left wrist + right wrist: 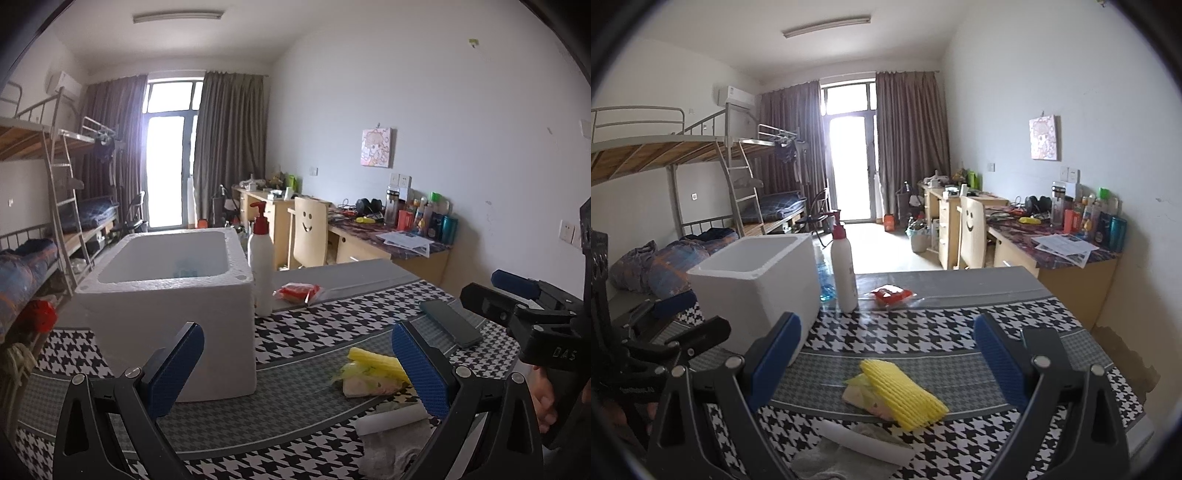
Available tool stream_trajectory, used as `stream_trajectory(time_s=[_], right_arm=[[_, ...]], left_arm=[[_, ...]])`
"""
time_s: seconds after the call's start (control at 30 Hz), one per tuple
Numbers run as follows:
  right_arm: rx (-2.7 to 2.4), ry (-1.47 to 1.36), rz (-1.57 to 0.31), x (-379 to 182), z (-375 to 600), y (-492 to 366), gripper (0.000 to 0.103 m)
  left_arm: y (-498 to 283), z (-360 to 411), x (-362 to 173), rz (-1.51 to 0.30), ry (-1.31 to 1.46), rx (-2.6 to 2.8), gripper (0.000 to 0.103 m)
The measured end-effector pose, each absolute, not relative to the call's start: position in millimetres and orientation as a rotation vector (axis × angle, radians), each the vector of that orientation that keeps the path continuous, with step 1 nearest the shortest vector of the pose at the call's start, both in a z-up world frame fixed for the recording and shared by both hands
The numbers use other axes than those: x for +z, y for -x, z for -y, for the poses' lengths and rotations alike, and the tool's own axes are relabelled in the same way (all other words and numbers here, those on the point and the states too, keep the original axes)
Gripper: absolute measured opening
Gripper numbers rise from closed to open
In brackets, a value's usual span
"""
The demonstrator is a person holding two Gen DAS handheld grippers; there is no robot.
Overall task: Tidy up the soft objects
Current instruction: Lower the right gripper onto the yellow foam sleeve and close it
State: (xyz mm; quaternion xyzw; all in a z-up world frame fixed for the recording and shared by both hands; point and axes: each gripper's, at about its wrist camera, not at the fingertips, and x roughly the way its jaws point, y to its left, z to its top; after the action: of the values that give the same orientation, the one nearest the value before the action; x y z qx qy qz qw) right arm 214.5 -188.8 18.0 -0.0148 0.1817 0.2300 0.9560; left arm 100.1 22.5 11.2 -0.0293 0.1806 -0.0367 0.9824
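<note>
A yellow ribbed foam sleeve (905, 395) lies on a pale soft pad on the houndstooth table (923, 332), between my right gripper's open fingers; it also shows in the left wrist view (376, 363). A white foam roll (864, 441) and a crumpled white cloth (395, 446) lie nearer. A white foam box (173, 299) stands open at the left. My left gripper (295, 369) is open and empty in front of the box. My right gripper (886, 358) is open and empty above the yellow sleeve.
A white pump bottle with a red top (260, 258) stands beside the box. A red packet (299, 291) lies behind it. A dark phone (450, 321) lies at the right of the table. Bunk beds stand left, desks and a chair right.
</note>
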Motion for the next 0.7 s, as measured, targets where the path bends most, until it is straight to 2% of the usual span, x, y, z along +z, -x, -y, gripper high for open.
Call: stream_trajectory(time_s=[0.7], right_arm=[[0.459, 0.009, -0.474, -20.2, 208.3, -230.9, 0.097]], left_arm=[[-117.5, 1.5, -16.6, -0.465, 0.050, -0.119, 0.102]])
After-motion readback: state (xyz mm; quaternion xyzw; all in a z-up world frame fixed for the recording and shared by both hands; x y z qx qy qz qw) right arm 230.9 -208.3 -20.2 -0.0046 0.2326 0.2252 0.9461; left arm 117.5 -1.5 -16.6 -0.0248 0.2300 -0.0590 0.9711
